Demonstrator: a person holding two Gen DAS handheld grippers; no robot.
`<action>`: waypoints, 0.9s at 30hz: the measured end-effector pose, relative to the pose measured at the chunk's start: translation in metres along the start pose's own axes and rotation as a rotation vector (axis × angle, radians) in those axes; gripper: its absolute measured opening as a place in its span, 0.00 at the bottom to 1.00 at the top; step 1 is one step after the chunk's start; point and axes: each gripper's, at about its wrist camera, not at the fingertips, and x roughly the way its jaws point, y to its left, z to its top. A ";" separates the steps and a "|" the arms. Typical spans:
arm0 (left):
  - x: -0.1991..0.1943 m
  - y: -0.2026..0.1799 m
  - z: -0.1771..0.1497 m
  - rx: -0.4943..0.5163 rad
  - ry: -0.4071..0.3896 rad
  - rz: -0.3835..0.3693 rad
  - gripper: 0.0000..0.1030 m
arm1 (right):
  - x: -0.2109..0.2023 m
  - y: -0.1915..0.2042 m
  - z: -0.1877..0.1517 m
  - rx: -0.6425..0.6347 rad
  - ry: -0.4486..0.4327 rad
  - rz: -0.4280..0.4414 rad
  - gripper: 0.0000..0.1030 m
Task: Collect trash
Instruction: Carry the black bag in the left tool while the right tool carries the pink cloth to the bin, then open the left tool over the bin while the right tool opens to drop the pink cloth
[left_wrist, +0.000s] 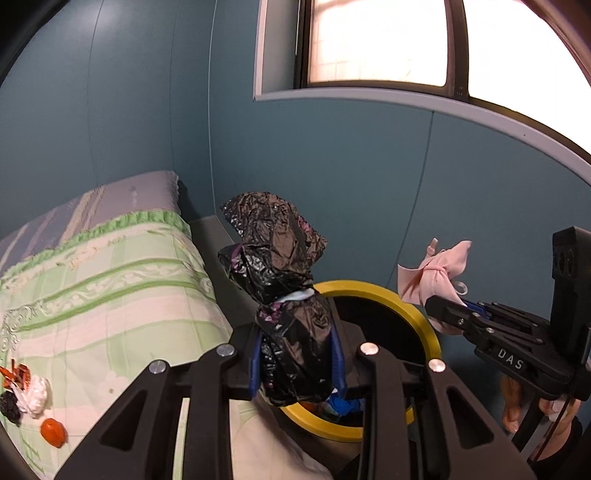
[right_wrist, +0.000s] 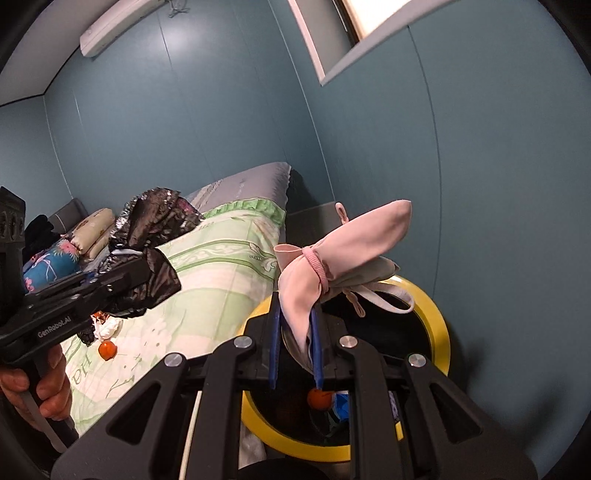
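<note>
My left gripper is shut on a crumpled black plastic bag, which sticks up above the near rim of a bin with a yellow rim. In the right wrist view that bag hangs over the bed edge in the left gripper. My right gripper is shut on a pink cloth bundle tied with a pink band, held over the yellow-rimmed bin. The left wrist view shows the pink bundle in the right gripper at the bin's right side.
A bed with a green and white cover lies left of the bin. On it sit an orange ball, white crumpled paper and a black scrap. Inside the bin are an orange ball and blue scraps. Blue walls stand close behind.
</note>
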 end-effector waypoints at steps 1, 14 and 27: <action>0.006 0.002 0.000 0.000 0.007 -0.002 0.26 | 0.002 -0.001 0.000 0.002 0.003 -0.002 0.13; 0.072 -0.002 -0.012 -0.001 0.126 -0.039 0.26 | 0.035 -0.031 -0.012 0.085 0.112 -0.033 0.13; 0.113 0.002 -0.028 -0.065 0.213 -0.068 0.27 | 0.048 -0.032 -0.014 0.089 0.155 -0.025 0.14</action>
